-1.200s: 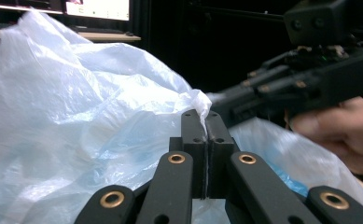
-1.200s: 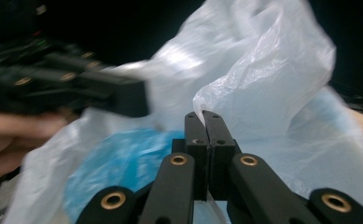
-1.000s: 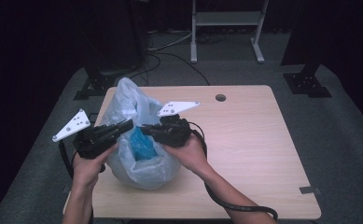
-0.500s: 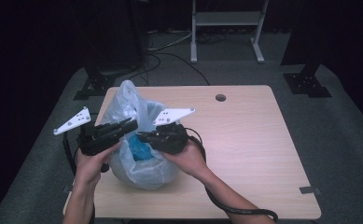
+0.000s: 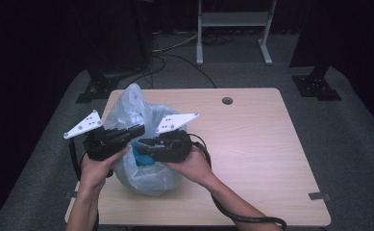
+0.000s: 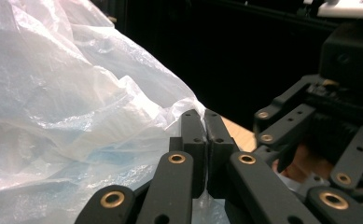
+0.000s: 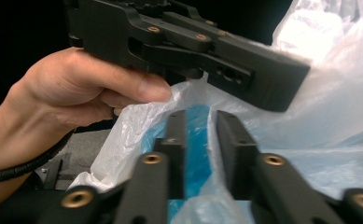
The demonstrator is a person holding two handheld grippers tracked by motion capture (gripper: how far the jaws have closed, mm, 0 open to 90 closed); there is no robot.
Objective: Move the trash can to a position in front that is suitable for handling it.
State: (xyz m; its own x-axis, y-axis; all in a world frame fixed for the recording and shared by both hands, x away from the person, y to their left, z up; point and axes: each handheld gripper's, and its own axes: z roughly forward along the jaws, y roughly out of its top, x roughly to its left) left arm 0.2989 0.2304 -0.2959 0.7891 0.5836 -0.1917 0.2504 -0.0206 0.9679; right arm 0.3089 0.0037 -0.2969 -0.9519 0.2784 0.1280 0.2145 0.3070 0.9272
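Left claw (image 6: 206, 122) clenched on bag rim (image 6: 181, 105), right claw (image 7: 198, 122) loosening around plastic; blue item (image 5: 141, 156) bagged, mouth untied.

Obstacle: the plastic bag (image 5: 143, 144) bulks on the table's (image 5: 252, 159) left part, both grippers crowded against its top.
Free room: right of the bag, bare tabletop.
Beyond the bag: narrow strip to the far edge.

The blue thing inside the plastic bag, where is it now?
In the high view, the blue thing lies inside the plastic bag on the table's left part, between the left claw and right claw.
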